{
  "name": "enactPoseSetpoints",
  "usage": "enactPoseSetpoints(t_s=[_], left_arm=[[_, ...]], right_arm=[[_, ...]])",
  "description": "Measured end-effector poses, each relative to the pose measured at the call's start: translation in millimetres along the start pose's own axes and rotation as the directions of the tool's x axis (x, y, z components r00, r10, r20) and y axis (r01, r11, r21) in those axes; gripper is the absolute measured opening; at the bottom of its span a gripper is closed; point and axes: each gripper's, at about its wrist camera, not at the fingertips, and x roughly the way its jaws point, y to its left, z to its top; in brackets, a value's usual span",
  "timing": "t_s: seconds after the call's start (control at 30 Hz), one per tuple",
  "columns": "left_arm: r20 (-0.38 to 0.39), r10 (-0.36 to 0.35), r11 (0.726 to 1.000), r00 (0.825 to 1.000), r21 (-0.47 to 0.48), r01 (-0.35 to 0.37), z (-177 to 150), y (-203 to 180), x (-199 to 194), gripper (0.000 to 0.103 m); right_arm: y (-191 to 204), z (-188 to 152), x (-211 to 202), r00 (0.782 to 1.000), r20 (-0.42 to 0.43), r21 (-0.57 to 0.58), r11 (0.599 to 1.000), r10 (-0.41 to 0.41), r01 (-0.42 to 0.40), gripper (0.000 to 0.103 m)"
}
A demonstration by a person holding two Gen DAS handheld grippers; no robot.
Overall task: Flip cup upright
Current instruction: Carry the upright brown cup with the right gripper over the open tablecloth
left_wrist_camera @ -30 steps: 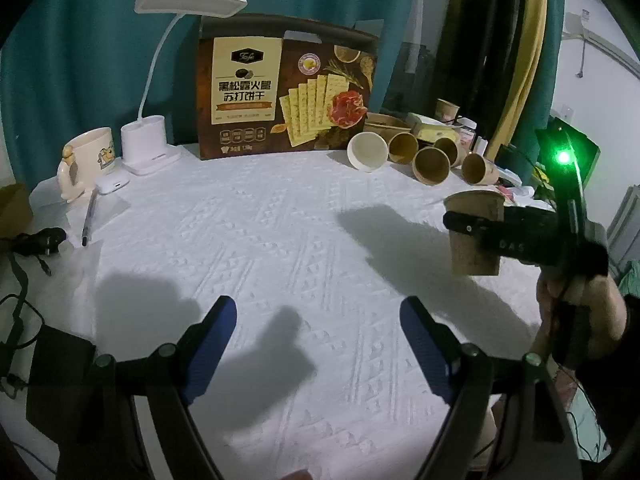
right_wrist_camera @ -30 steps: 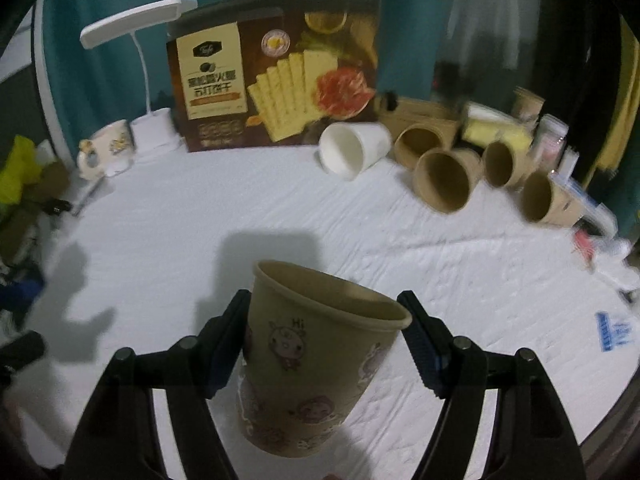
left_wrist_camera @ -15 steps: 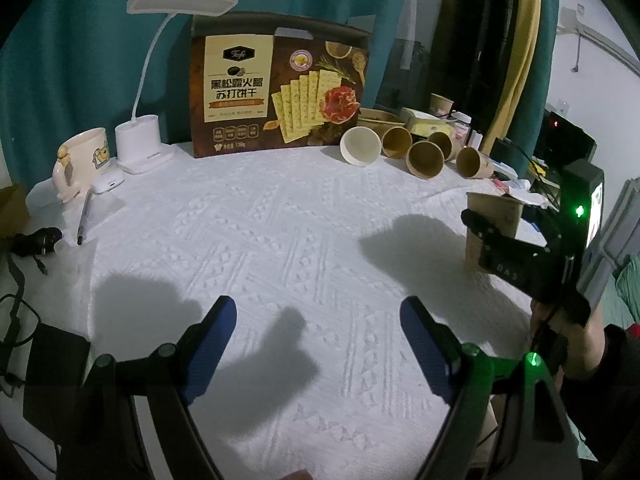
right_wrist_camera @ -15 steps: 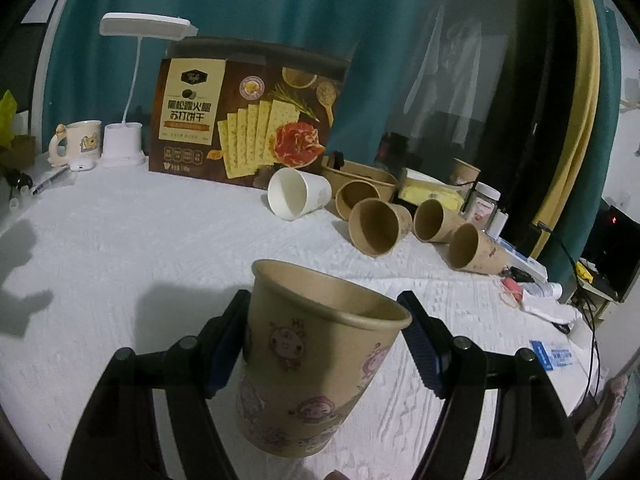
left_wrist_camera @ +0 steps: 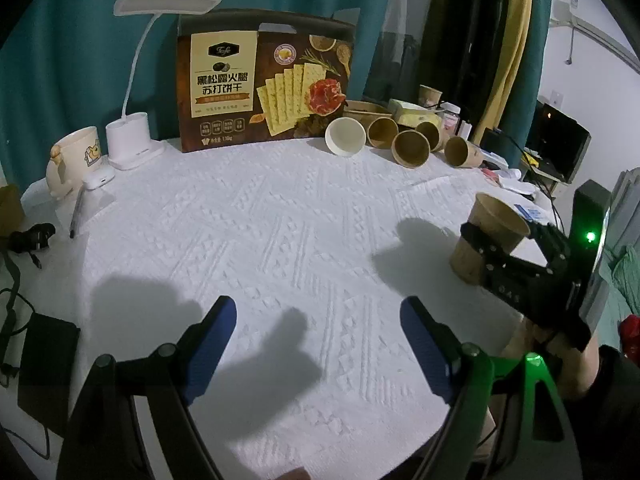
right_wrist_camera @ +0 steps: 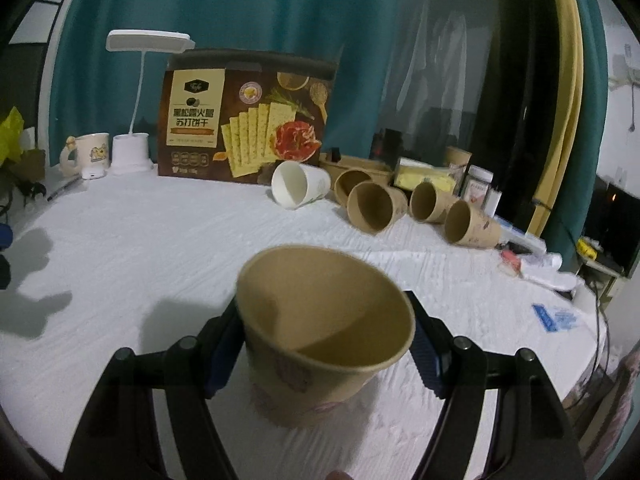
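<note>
Nearest me, my right gripper (right_wrist_camera: 324, 344) clamps the brown paper cup (right_wrist_camera: 320, 320) just under its rim, mouth up, tilted toward ten o'clock, its base at or just above the white tablecloth (right_wrist_camera: 160, 248). It looks light and thin-walled, so I judge a firm squeeze would crumple it. My left gripper (left_wrist_camera: 318, 344) hangs spread wide and empty; more cups (right_wrist_camera: 374, 206) lie tipped over at one o'clock.

Blurred print on the cup (right_wrist_camera: 320, 344); base contact with tablecloth (right_wrist_camera: 160, 248) unclear.
</note>
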Motion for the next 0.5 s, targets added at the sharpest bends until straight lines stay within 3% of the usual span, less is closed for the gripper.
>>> enactPoseSetpoints(t_s=[0.5], left_arm=[[-0.005,-0.015,1.000,1.000,0.013,0.015,-5.9,-10.2,-9.3,0.084]], right_arm=[[-6.9,-18.2,-11.7,0.988,-0.147,0.099,0.995,0.043,-0.029,0.074]])
